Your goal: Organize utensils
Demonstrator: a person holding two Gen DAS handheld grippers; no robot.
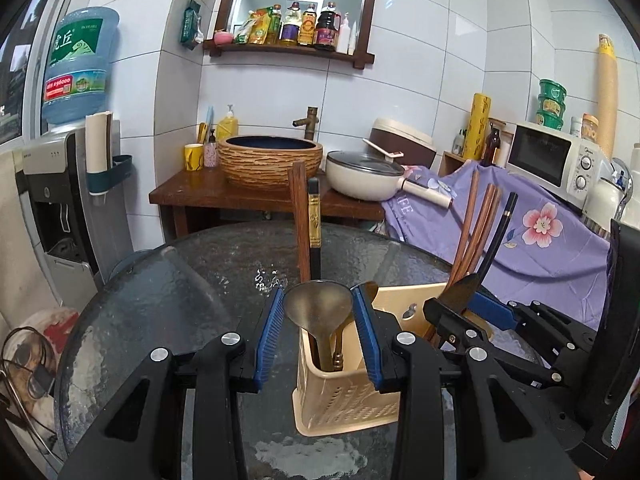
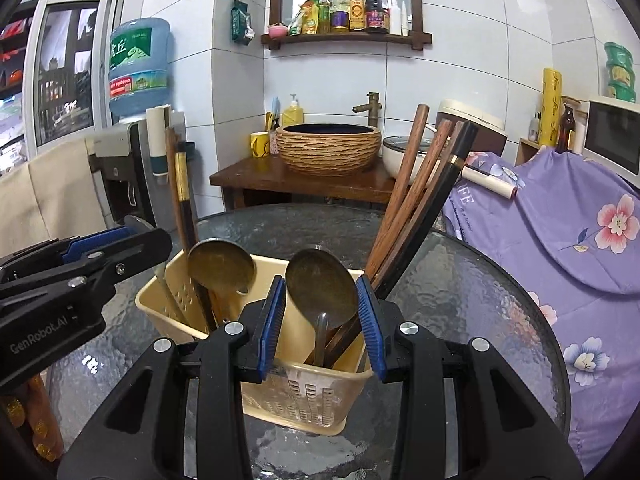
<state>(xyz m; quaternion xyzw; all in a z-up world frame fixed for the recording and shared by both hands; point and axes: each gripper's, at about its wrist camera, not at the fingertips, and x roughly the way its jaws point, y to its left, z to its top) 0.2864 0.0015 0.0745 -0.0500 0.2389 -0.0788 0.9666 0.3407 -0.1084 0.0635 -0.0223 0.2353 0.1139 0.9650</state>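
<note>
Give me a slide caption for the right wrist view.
Right gripper holds a brass spoon over the beige utensil caddy on a glass table.

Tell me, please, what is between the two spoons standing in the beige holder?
In the right wrist view, only the holder's perforated divider and open space lie between the left spoon and the right spoon; no utensil stands there.
</note>
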